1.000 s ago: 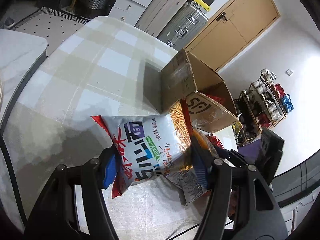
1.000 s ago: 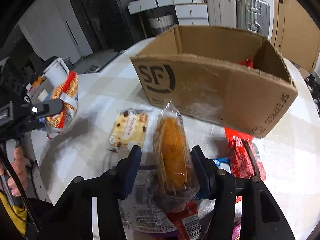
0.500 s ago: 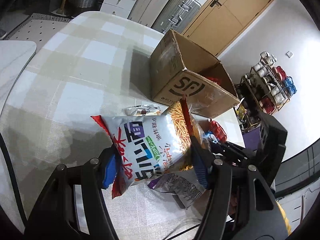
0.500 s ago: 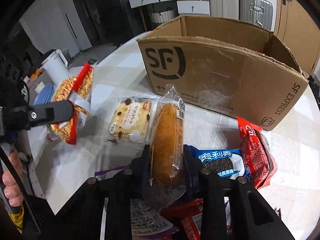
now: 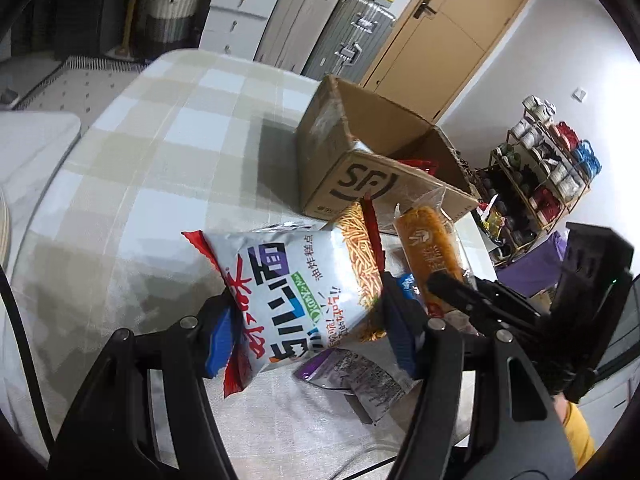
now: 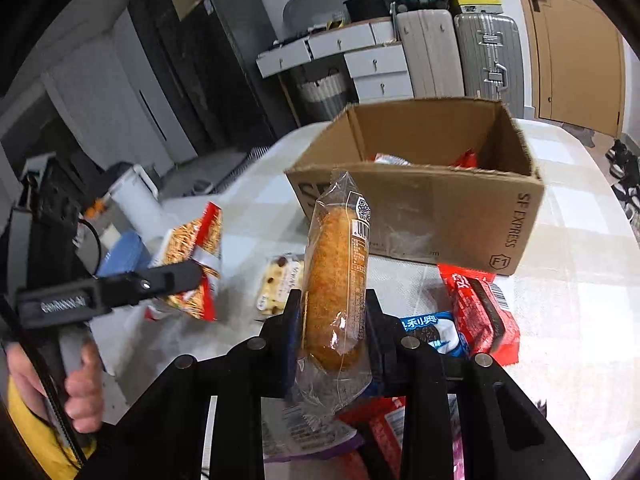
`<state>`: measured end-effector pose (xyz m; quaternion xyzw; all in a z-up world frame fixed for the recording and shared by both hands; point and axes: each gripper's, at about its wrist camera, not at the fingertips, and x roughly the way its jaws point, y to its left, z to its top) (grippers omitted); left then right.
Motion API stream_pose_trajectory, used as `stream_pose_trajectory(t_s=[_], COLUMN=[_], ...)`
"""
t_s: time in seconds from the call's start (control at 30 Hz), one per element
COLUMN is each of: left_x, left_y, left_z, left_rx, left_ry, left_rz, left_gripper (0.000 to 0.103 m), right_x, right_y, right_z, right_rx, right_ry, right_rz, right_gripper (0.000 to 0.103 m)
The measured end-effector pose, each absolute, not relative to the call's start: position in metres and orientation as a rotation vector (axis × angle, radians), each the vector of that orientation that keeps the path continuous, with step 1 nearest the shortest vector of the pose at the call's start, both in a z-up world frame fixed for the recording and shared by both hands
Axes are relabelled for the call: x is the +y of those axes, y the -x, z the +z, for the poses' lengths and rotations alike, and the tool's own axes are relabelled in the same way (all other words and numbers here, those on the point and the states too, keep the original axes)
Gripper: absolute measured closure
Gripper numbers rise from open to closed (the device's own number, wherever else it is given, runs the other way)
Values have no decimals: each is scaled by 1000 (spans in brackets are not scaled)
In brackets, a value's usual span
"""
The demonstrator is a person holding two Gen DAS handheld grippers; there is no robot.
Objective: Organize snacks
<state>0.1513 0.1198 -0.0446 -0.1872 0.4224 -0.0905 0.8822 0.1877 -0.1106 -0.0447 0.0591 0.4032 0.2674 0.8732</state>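
On your left, the left gripper (image 5: 308, 332) pinches a crinkly foil noodle-snack bag (image 5: 288, 288) across its width, jaws part-open around it. Centre-right, your right gripper (image 6: 332, 336) is clamped almost shut on a soft, oblong bread roll in clear wrap (image 6: 336, 280) — both lifted clear, likely bound for the open cardboard box (image 6: 440, 208) beyond.

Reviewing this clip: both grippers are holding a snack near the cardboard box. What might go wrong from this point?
1. The right gripper clamps only the lower end of the bread roll; the soft roll may be squashed, or its slick wrapper could slip.
2. The left gripper holds the noodle snack bag close beside the roll; the two could bump on the way to the cardboard box.
3. Either item may catch the box's near wall instead of clearing it.
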Motion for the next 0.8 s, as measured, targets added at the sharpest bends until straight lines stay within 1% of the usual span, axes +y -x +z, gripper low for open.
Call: stream_pose_trajectory(t_s=[0.13,0.33,0.6,0.8], left_x=[97,64,21,0], left_y=[-142,-136,-124,-117], left_z=[-31,-21,-20,-22], left_rx=[839,803,814,807], left_ry=[315,277,192,143], left_rz=[-188,-210,-204,-206], left_gripper=[42,42,42,42], right_x=[-120,-144,-181,-186], right_y=[-175,-148,-124,-117], right_z=[-35,-29,-32,-28], right_rx=[824,816,826,819], right_ry=[-152,-213,-323,-353], right_rz=[577,575,542,531], right_gripper=[74,74,74,74])
